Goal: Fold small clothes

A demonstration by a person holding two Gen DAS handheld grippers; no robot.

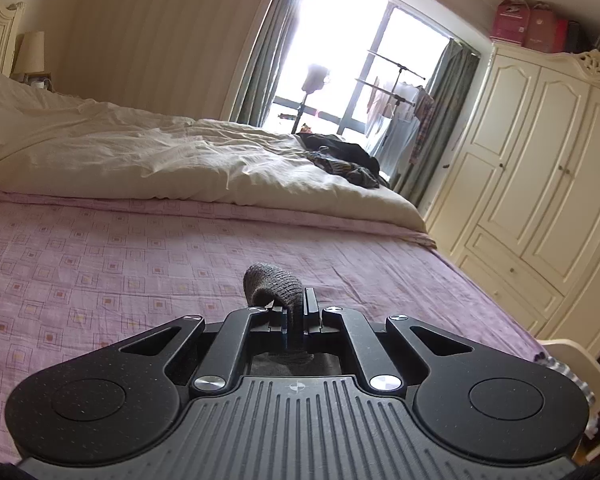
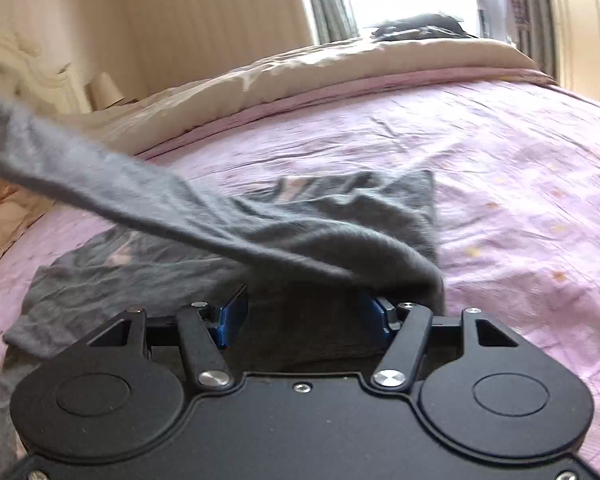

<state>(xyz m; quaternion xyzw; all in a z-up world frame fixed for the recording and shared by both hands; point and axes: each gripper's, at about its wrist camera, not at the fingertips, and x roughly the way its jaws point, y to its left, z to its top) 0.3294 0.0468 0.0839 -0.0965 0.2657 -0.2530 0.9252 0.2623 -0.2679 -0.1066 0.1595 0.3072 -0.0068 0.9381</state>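
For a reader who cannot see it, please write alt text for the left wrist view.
The left gripper is shut on a fold of grey garment above a pink patterned bedsheet. Behind lie a cream duvet, a bright window and a cream wardrobe.

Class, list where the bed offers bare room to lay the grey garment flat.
Free: pink sheet right of the grey garment, up to the cream duvet. Crowded: the duvet's far end, under dark clothes.
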